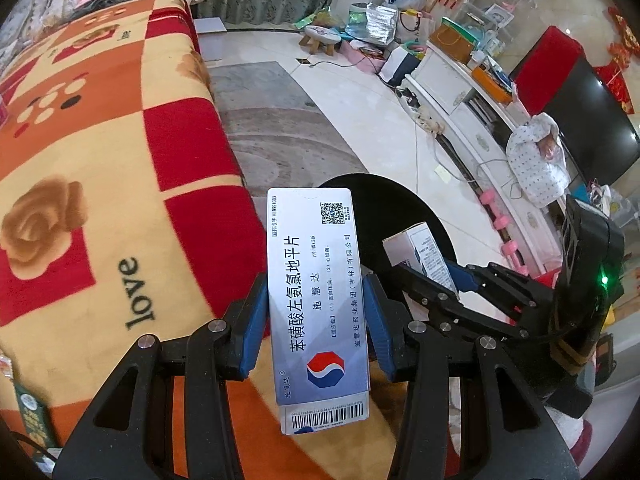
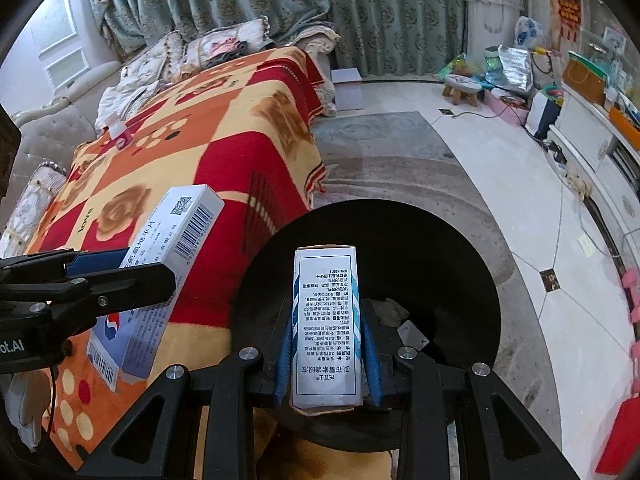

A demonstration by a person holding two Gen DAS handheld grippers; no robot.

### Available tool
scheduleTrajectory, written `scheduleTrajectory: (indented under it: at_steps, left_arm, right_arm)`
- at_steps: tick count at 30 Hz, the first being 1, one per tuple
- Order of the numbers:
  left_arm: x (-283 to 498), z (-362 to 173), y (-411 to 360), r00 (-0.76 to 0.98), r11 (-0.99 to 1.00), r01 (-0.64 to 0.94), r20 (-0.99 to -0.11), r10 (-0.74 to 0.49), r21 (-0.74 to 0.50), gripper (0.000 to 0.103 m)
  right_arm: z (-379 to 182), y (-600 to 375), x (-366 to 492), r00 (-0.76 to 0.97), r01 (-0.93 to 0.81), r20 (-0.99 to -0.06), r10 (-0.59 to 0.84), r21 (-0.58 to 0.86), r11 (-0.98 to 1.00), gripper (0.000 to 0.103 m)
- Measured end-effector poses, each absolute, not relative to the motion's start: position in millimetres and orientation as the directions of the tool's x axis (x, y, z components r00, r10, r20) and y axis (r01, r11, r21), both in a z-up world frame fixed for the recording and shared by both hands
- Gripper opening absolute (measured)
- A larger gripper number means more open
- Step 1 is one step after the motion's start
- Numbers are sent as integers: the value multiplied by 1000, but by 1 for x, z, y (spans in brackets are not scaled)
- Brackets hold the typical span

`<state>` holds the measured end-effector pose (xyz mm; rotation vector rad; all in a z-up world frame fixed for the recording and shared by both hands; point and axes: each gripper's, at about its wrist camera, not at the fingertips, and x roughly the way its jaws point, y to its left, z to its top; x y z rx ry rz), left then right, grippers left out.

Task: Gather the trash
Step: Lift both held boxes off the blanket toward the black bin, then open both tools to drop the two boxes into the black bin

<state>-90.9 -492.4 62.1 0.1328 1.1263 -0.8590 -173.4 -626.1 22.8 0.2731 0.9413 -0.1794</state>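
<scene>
Left tool [image 1: 316,320] gripping flat pill box [image 1: 316,304]; right tool [image 2: 326,344] clamping eye-drop box [image 2: 326,320], hovering over black bin [image 2: 460,280].

A red, orange and cream checked blanket [image 2: 192,152] covers the surface at left. A grey rug [image 2: 384,152] lies beyond it, green curtains [image 2: 280,8] far behind, a white cabinet [image 1: 460,92] at right.
</scene>
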Motion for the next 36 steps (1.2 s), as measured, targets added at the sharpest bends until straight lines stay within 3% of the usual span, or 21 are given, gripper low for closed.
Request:
scheduleTrajectory:
  at_steps: [21,24,27,30,36]
  left_arm:
    - [-89,61,-516,119,656,656,-808,-577,-372,45]
    - [-89,63,-518,114,645,657,-795,-596,-389,46]
    - [-89,64,-519,107,639,659,-791,-602,-397,46]
    - [-88,62,-520,98,638,655,-792,-603,-405,56]
    - [-86,63,-515,90,639,641,-785,-614,-426,58]
  right_arm:
    - [13,-652,-180,566,335,-823,-57,167,927,29]
    - [14,-656,-180,564,352,-823,-68,165,921,39]
    - [15,-656,-181,567,356,-821,-73,164,920,40]
    - [16,-658,-183,566,365,-821,-77,166,916,42]
    - [15,-662,-188,563,383,-823,-81,173,908,43]
